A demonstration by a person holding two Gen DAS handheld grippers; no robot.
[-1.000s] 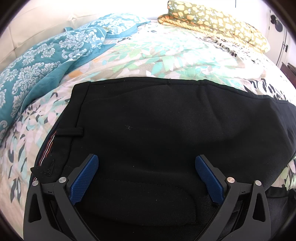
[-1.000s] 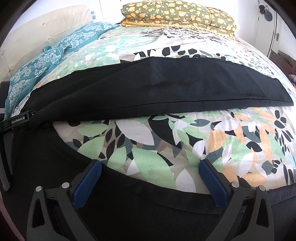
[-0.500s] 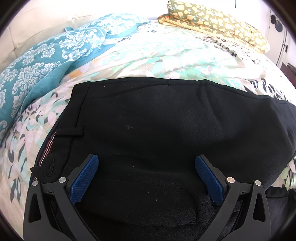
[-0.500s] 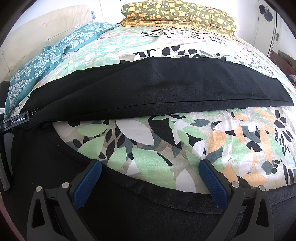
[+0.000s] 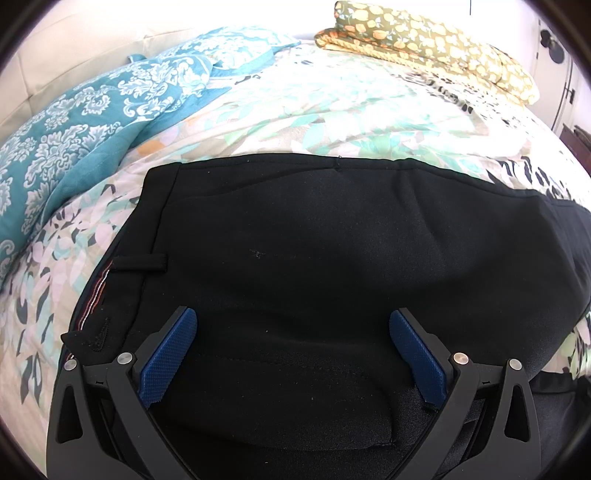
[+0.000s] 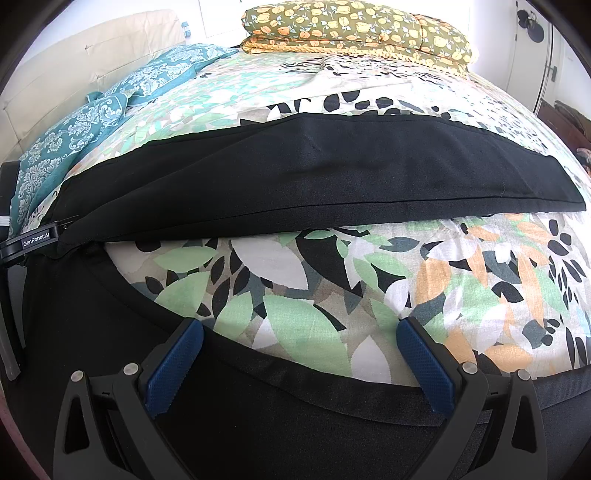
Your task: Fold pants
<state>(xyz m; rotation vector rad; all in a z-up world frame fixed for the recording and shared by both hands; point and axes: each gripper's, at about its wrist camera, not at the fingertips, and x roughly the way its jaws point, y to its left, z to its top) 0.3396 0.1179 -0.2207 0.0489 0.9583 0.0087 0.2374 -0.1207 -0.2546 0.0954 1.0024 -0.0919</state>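
Observation:
Black pants [image 5: 332, 251] lie spread on a leaf-print bedspread [image 6: 295, 288]. In the left wrist view the waistband with a belt loop [image 5: 140, 263] is at the left. My left gripper [image 5: 291, 350] is open, its blue pads low over the seat of the pants near the front edge. In the right wrist view one leg [image 6: 332, 173] stretches flat across the bed, the other leg [image 6: 184, 398] runs along the near edge. My right gripper [image 6: 299, 360] is open over that near leg's upper edge. The left gripper's body [image 6: 29, 243] shows at the far left.
Teal patterned pillows [image 5: 85, 122] lie at the left of the bed. Olive floral pillows [image 6: 354, 26] are stacked at the far end. A cream headboard [image 6: 81, 62] stands at the left, a white door [image 6: 546, 62] at the right.

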